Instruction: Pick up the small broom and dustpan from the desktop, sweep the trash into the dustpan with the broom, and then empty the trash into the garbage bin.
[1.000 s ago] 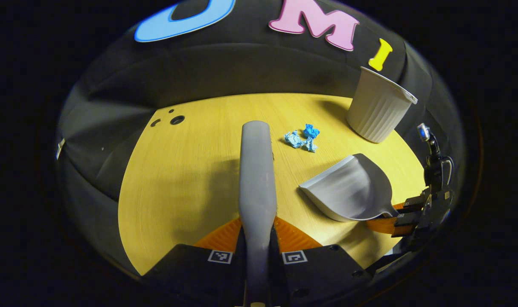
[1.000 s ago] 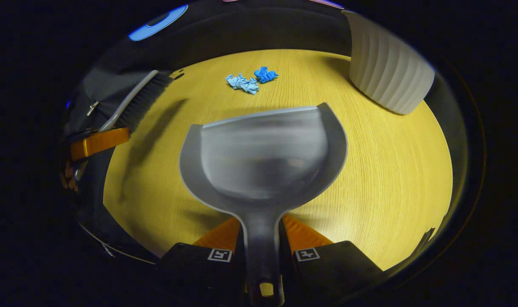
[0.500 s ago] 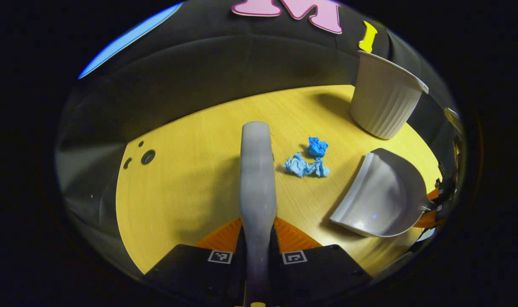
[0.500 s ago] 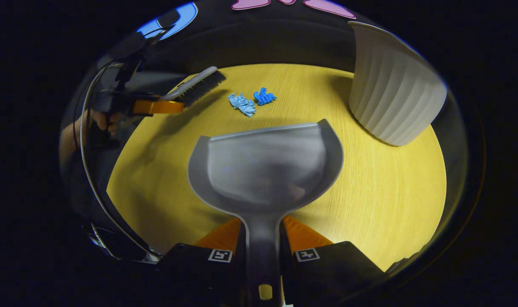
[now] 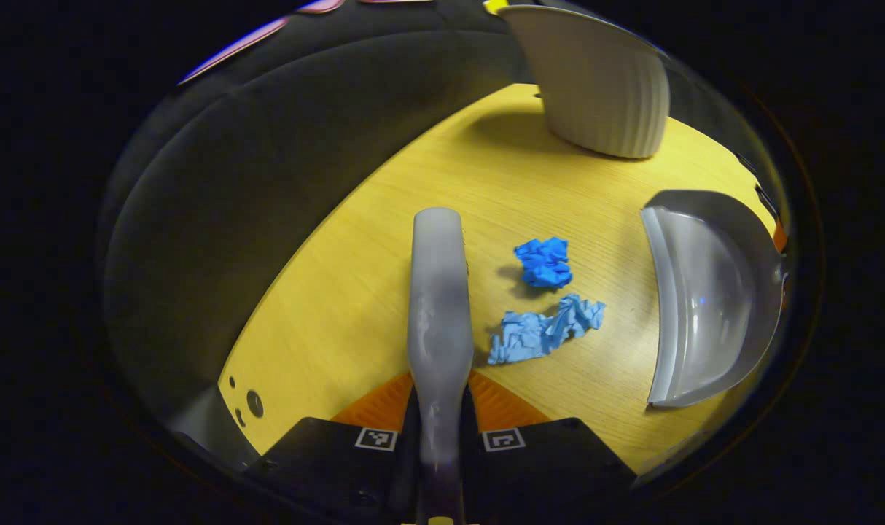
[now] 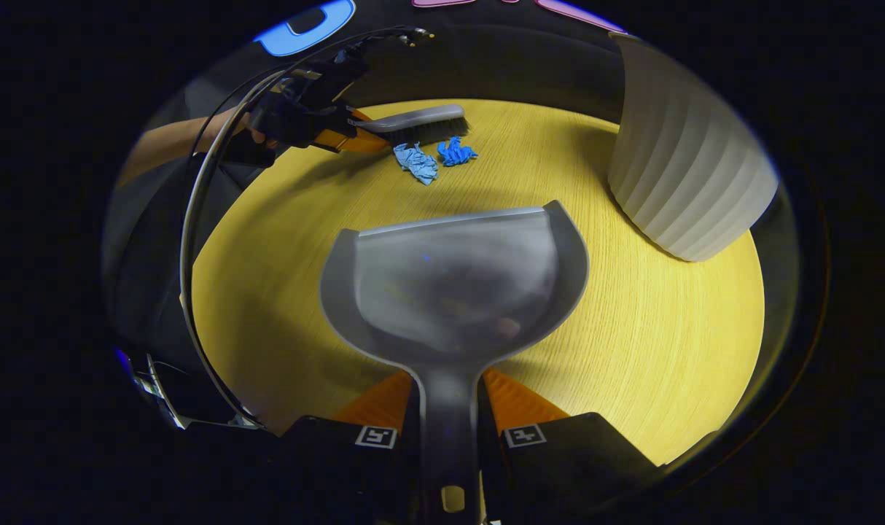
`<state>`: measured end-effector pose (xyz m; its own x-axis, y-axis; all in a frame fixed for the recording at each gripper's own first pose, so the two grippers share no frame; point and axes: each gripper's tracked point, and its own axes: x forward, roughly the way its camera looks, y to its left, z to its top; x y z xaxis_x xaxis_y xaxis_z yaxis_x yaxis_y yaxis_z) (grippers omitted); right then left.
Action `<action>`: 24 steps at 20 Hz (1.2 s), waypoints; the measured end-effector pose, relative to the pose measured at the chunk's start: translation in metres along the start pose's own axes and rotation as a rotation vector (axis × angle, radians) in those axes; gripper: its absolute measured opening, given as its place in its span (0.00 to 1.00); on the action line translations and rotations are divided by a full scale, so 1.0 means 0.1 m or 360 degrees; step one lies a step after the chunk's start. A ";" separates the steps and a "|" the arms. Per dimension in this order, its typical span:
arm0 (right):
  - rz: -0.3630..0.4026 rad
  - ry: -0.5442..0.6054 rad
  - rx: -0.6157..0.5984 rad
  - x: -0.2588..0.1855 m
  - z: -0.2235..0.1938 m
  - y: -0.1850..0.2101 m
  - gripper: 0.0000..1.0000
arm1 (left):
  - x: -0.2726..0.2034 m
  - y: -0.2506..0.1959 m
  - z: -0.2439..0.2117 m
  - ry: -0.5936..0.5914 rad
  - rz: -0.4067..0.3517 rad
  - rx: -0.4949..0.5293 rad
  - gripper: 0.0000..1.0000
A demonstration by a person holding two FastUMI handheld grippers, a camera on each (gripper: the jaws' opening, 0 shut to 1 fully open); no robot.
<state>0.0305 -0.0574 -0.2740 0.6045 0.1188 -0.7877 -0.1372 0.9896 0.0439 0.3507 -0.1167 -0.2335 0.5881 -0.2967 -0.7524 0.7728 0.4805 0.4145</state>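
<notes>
Both tools are in hand. The left gripper (image 5: 439, 426) is clamped on the broom (image 5: 437, 292) by its handle, fingers pressing it from either side, and from the right gripper view you can see that brush head (image 6: 422, 125) hovering low just behind the trash, bristles pointing down at the desk (image 6: 632, 306). The right gripper (image 6: 448, 430) is closed on the dustpan (image 6: 453, 281) by its handle, the pan held level with its open lip facing the trash. That looks deliberate: trash sits between brush and pan, so one stroke toward the pan should carry it in. There are two pieces of it, a darker blue crumpled wad (image 5: 544, 261) and a paler blue crumpled scrap (image 5: 541, 332), lying close together towards the desk's far edge as the right gripper view has it, still on bare wood, nothing in the pan yet. The pan's lip stands well apart from them, so I'd say it needs bringing closer or the sweep must be long. The ribbed white garbage bin (image 5: 592, 91) waits upright near the desk's far right corner, close to the pan for the tip-out later.
</notes>
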 end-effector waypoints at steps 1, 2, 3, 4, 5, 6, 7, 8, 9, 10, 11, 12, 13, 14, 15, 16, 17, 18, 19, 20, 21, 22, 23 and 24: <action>0.0000 0.0002 -0.0008 0.01 -0.01 -0.01 0.39 | 0.00 -0.09 0.02 -0.0004 -0.0051 0.0032 0.28; -0.0001 0.0004 -0.0018 0.02 -0.02 -0.01 0.39 | -0.01 -0.18 0.05 -0.0011 -0.0093 0.0058 0.28; 0.0000 0.0013 -0.0029 0.03 -0.04 -0.01 0.39 | -0.03 -0.26 0.07 -0.0010 -0.0124 0.0079 0.28; 0.0002 0.0028 -0.0040 0.04 -0.06 -0.02 0.39 | -0.05 -0.33 0.11 -0.0015 -0.0146 0.0099 0.28; 0.0002 0.0038 -0.0053 0.04 -0.08 -0.02 0.39 | -0.09 -0.43 0.13 -0.0023 -0.0173 0.0124 0.29; -0.0001 0.0041 -0.0065 0.04 -0.08 -0.03 0.39 | -0.13 -0.54 0.16 -0.0021 -0.0213 0.0159 0.28; 0.0001 0.0036 -0.0063 0.05 -0.11 -0.05 0.39 | -0.15 -0.64 0.16 -0.0023 -0.0258 0.0184 0.31; 0.0002 0.0041 -0.0058 0.08 -0.13 -0.05 0.39 | -0.19 -0.77 0.17 -0.0017 -0.0320 0.0189 0.28; 0.0006 0.0038 -0.0056 0.09 -0.13 -0.06 0.39 | -0.25 -0.92 0.19 -0.0022 -0.0384 0.0202 0.28; 0.0005 0.0023 -0.0058 0.09 -0.12 -0.06 0.39 | -0.31 -1.05 0.21 -0.0020 -0.0438 0.0231 0.28; 0.0003 0.0021 -0.0058 0.09 -0.12 -0.06 0.38 | -0.38 -1.15 0.20 -0.0010 -0.0477 0.0265 0.31; 0.0003 0.0018 -0.0050 0.08 -0.12 -0.06 0.38 | -0.44 -1.23 0.19 0.0009 -0.0496 0.0294 0.28; 0.0004 0.0010 -0.0038 0.08 -0.11 -0.05 0.39 | -0.46 -1.29 0.19 0.0016 -0.0503 0.0307 0.31; 0.0010 0.0006 -0.0031 0.09 -0.11 -0.04 0.39 | -0.51 -1.37 0.19 0.0026 -0.0523 0.0292 0.31; 0.0014 0.0002 -0.0026 0.08 -0.11 -0.04 0.39 | -0.56 -1.46 0.19 0.0027 -0.0551 0.0255 0.31; 0.0018 -0.0007 -0.0019 0.08 -0.11 -0.04 0.39 | -0.62 -1.56 0.18 0.0036 -0.0592 0.0200 0.28; 0.0019 -0.0012 -0.0011 0.08 -0.11 -0.03 0.39 | -0.68 -1.66 0.18 0.0051 -0.0641 0.0137 0.28; 0.0021 -0.0017 -0.0005 0.08 -0.11 -0.03 0.38 | -0.72 -1.76 0.15 0.0064 -0.0677 0.0081 0.29; 0.0020 -0.0024 -0.0006 0.08 -0.10 -0.03 0.39 | -0.76 -1.80 0.13 0.0073 -0.0684 0.0030 0.29; 0.0011 -0.0048 -0.0011 0.07 -0.08 -0.04 0.39 | -0.78 -1.83 0.12 0.0070 -0.0673 -0.0028 0.28; 0.0012 -0.0065 -0.0015 0.08 -0.08 -0.04 0.39 | -0.81 -1.83 0.11 0.0063 -0.0651 -0.0097 0.31; 0.0015 -0.0063 -0.0017 0.09 -0.10 -0.05 0.39 | -0.84 -1.80 0.13 0.0046 -0.0616 -0.0181 0.31; 0.0018 -0.0072 -0.0014 0.08 -0.10 -0.04 0.39 | -0.89 -1.75 0.16 0.0009 -0.0578 -0.0273 0.28; 0.0021 -0.0088 -0.0007 0.07 -0.08 -0.04 0.39 | -0.96 -1.70 0.19 -0.0034 -0.0545 -0.0351 0.29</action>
<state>0.0289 -0.0611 -0.2842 0.6451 0.1365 -0.7518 -0.1488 0.9875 0.0516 0.1675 -0.1856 -0.2221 0.3122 -0.4862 -0.8162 0.8564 0.5159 0.0202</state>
